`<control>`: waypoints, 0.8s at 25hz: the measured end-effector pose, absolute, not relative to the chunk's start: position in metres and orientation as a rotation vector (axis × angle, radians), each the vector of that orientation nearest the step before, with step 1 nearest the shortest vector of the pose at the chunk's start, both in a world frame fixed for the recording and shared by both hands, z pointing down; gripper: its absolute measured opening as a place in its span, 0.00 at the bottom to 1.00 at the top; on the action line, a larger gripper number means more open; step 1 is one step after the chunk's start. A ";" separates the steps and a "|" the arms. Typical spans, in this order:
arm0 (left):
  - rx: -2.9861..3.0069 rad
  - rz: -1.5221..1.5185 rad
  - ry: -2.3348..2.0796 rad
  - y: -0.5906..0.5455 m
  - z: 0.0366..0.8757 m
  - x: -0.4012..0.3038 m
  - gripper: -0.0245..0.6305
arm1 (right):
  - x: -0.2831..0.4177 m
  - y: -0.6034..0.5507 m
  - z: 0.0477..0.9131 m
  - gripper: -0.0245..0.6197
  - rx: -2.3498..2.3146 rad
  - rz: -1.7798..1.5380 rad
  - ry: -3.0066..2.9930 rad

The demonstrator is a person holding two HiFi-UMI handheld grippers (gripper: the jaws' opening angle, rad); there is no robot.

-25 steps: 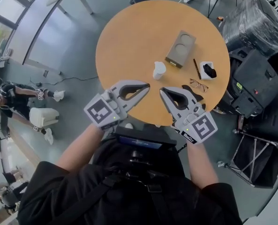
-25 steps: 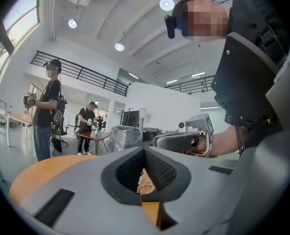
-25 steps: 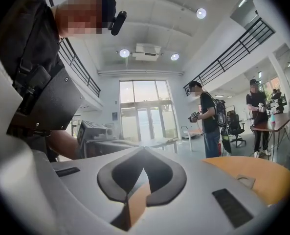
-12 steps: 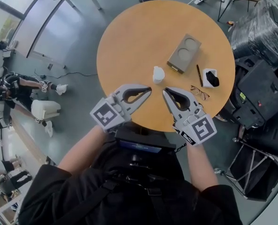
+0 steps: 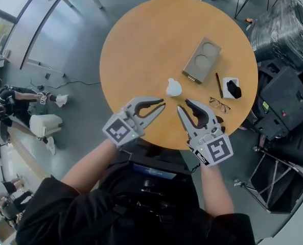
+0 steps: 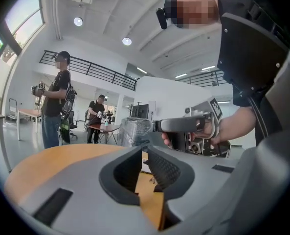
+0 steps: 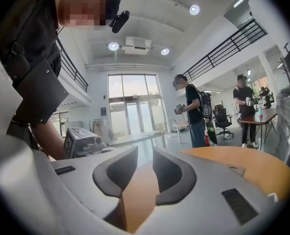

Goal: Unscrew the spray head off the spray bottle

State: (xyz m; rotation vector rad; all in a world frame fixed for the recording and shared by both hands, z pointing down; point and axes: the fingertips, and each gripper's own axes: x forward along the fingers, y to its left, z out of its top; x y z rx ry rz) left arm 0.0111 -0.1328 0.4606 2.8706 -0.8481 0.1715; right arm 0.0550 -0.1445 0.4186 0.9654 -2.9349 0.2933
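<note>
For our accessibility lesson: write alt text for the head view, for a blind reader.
A person holds the left gripper and right gripper over the near edge of a round wooden table, both empty with jaws slightly apart, having just been opening, aimed at a white spray bottle. A grey tray, pen and glasses lie farther right.

Head cam sits high, looking steeply down on the round wooden table (image 5: 141,50). Left gripper (image 5: 162,104) is at the table's 7 o'clock, right gripper (image 5: 184,105) at 5. Their cams ride low, near-level, close over the tabletop, facing each other. All three views share the tabletop.
</note>
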 end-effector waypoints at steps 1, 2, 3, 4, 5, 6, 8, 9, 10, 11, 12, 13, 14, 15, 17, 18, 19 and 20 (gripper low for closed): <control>2.867 0.176 -0.834 -0.137 0.471 0.009 0.14 | 0.053 -0.150 0.426 0.16 0.981 0.294 -2.923; 2.864 0.183 -0.819 -0.143 0.482 0.008 0.15 | 0.051 -0.156 0.434 0.16 0.998 0.295 -2.912; 2.859 0.190 -0.806 -0.150 0.495 0.007 0.16 | 0.050 -0.162 0.443 0.17 1.013 0.294 -2.902; 2.848 0.194 -0.798 -0.157 0.510 0.006 0.17 | 0.049 -0.168 0.453 0.18 1.024 0.293 -2.893; 2.831 0.193 -0.794 -0.165 0.525 0.005 0.19 | 0.047 -0.174 0.463 0.18 1.029 0.293 -2.886; 2.813 0.184 -0.792 -0.174 0.540 0.004 0.21 | 0.046 -0.180 0.474 0.19 1.031 0.294 -2.880; 2.783 0.167 -0.780 -0.189 0.569 0.002 0.23 | 0.043 -0.190 0.494 0.20 1.038 0.294 -2.872; 2.777 0.169 -0.768 -0.195 0.583 0.002 0.25 | 0.043 -0.195 0.503 0.21 1.046 0.294 -2.869; 2.775 0.179 -0.754 -0.199 0.597 0.002 0.25 | 0.043 -0.200 0.512 0.22 1.060 0.296 -2.864; 2.772 0.194 -0.743 -0.202 0.612 0.003 0.25 | 0.045 -0.204 0.521 0.23 1.076 0.302 -2.858; 2.770 0.207 -0.736 -0.204 0.625 0.004 0.26 | 0.046 -0.209 0.529 0.23 1.093 0.309 -2.853; 2.772 0.216 -0.737 -0.208 0.638 0.005 0.28 | 0.048 -0.213 0.537 0.24 1.107 0.315 -2.849; 2.780 0.224 -0.747 -0.212 0.650 0.005 0.28 | 0.048 -0.217 0.545 0.25 1.116 0.316 -2.845; 2.792 0.233 -0.767 -0.216 0.661 0.005 0.28 | 0.049 -0.221 0.554 0.25 1.124 0.314 -2.841; 2.812 0.265 -0.817 -0.227 0.683 0.003 0.29 | 0.050 -0.227 0.570 0.27 1.139 0.319 -2.836; 2.815 0.281 -0.836 -0.230 0.694 0.003 0.32 | 0.051 -0.229 0.578 0.28 1.150 0.334 -2.838; 2.814 0.290 -0.847 -0.233 0.705 0.005 0.37 | 0.052 -0.230 0.585 0.29 1.160 0.354 -2.843; 2.813 0.291 -0.849 -0.234 0.715 0.006 0.39 | 0.053 -0.231 0.591 0.29 1.168 0.371 -2.848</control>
